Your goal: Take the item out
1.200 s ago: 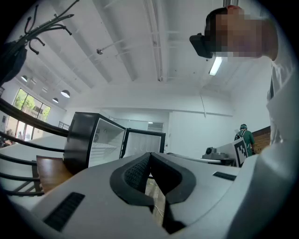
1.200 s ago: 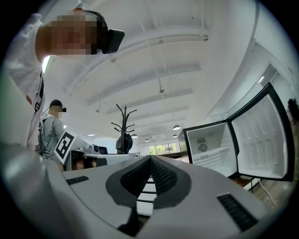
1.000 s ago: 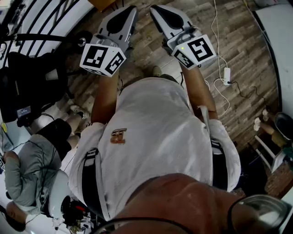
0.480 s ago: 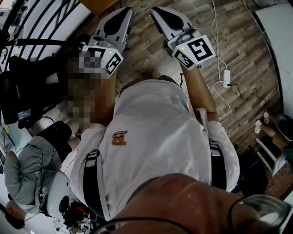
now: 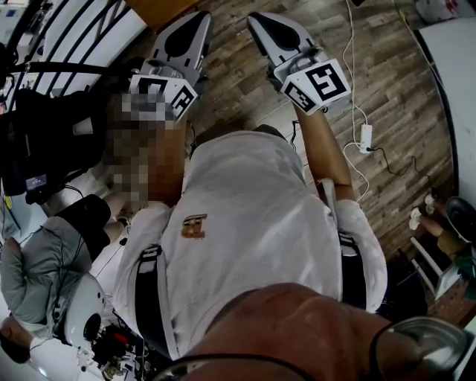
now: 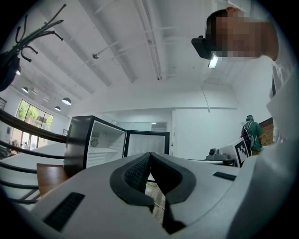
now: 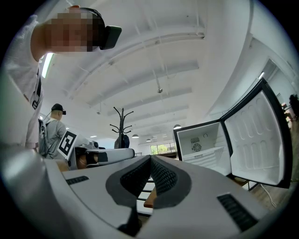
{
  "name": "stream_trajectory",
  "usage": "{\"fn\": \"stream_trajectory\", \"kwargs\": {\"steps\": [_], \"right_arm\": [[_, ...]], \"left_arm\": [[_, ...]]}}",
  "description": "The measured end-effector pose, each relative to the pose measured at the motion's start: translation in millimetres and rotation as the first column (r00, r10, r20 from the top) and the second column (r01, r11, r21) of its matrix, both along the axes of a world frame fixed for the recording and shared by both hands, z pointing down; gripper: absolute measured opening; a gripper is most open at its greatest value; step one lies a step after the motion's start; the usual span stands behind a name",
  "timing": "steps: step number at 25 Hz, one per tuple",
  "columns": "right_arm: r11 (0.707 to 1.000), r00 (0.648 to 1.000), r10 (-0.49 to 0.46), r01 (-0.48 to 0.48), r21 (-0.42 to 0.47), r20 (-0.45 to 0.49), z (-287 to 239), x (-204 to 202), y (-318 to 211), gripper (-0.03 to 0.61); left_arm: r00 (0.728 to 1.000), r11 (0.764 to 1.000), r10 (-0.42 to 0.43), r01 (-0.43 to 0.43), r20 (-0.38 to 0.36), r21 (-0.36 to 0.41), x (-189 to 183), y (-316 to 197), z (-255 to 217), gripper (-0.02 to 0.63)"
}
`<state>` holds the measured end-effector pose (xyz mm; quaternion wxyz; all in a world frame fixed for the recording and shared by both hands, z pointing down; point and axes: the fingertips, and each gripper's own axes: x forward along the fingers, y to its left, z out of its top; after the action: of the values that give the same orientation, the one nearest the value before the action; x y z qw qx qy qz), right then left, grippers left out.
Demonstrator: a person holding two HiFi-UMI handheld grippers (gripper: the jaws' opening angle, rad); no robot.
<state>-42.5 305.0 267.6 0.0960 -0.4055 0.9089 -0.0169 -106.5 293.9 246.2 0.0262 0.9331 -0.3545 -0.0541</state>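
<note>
A small black fridge [image 6: 96, 142] stands open on the floor ahead, its door [image 6: 147, 143] swung wide; in the right gripper view the fridge [image 7: 203, 144] and its door [image 7: 256, 140] are at the right. Its white inside shows a shelf and no item I can make out. My left gripper [image 6: 150, 154] is shut, pads meeting at the tips with nothing between them. The right gripper [image 7: 150, 157] is shut and empty too. In the head view both are held up side by side in front of my chest, left gripper [image 5: 199, 18], right gripper [image 5: 255, 18].
Wooden floor [image 5: 387, 97] with a white cable and adapter [image 5: 365, 136] at the right. A seated person [image 5: 44, 260] is at the lower left, another person [image 7: 52, 130] stands behind. A coat rack [image 7: 120, 125] and a brown table [image 6: 49, 175] stand nearby.
Both grippers have drifted slightly upward in the head view, jaws unchanged. The seated person at the left has shifted a little.
</note>
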Motion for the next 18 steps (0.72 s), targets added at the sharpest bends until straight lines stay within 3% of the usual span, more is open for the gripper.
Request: {"fn": "stream_trajectory", "kwargs": {"steps": [18], "right_arm": [[1.000, 0.999, -0.002, 0.003, 0.007, -0.048, 7.2, 33.0, -12.5, 0.034]], "left_arm": [[1.000, 1.000, -0.021, 0.021, 0.011, 0.020, 31.5, -17.0, 2.7, 0.018]]}}
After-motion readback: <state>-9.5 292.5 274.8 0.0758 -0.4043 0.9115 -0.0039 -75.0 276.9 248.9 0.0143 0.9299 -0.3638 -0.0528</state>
